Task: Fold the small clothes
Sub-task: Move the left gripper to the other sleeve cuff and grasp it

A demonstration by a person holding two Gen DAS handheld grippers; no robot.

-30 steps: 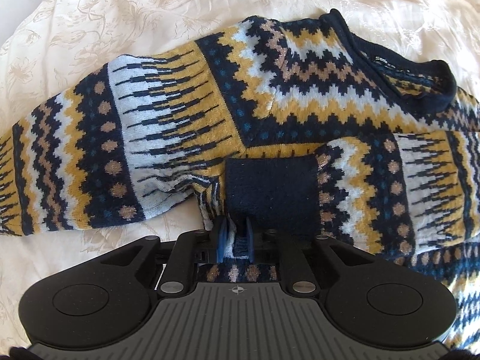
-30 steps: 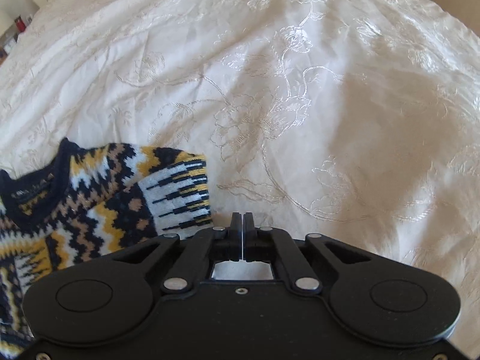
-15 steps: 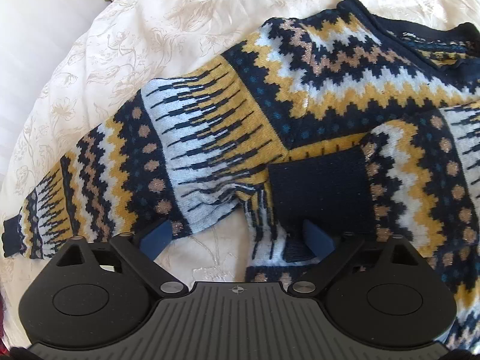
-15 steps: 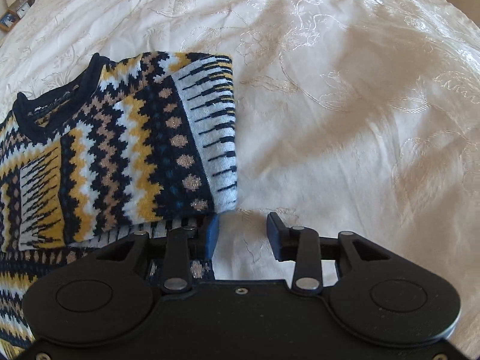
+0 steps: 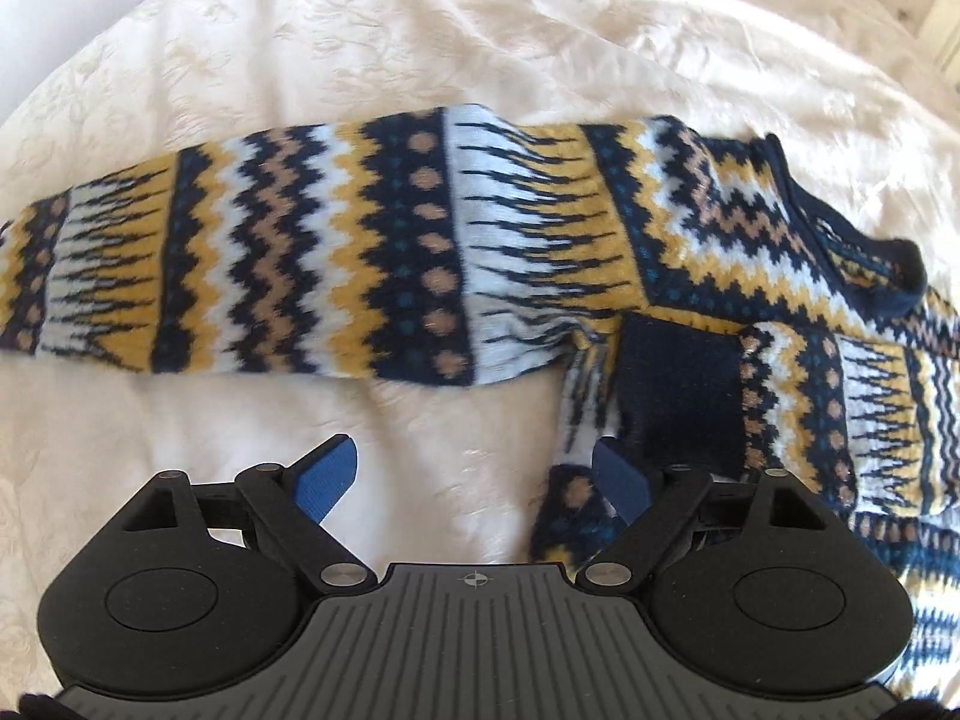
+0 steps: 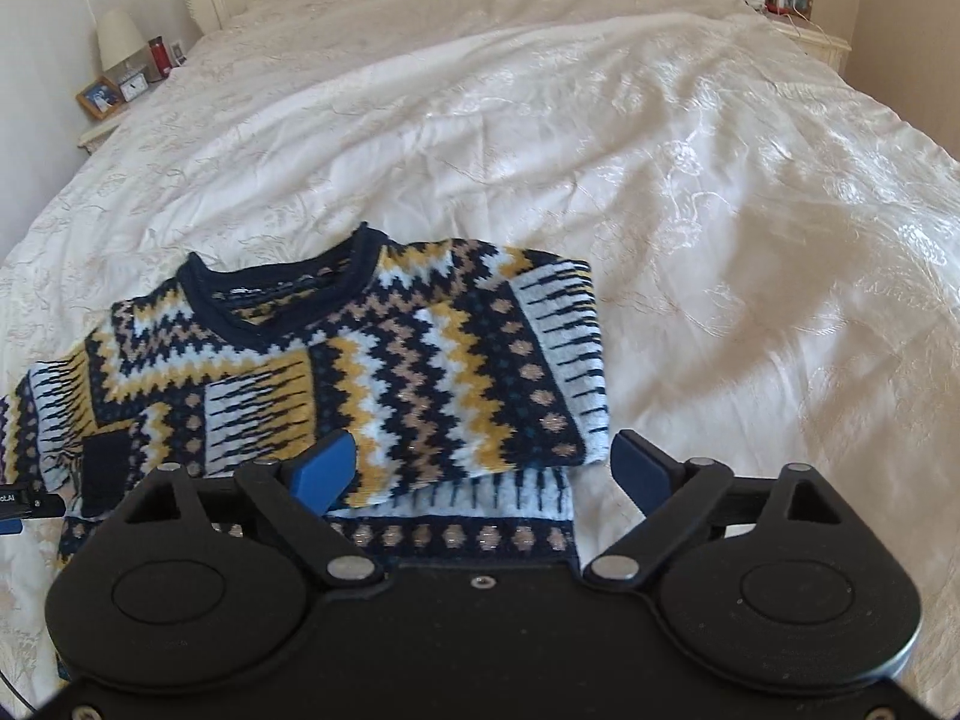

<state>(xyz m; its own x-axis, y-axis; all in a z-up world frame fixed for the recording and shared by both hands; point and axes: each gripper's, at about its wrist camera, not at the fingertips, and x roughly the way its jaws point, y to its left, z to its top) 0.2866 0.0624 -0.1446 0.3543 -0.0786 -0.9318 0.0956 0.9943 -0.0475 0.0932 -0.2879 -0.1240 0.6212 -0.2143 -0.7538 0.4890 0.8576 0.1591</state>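
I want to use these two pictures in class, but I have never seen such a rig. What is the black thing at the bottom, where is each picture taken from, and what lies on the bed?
No robot here: a person holds a two-finger tool in each hand, with a camera on each looking along its fingers. One picture shows the left tool, the other the right tool. Both are open and hold nothing. A patterned sweater lies on the bed. One sleeve is folded across it; the other sleeve lies stretched out.
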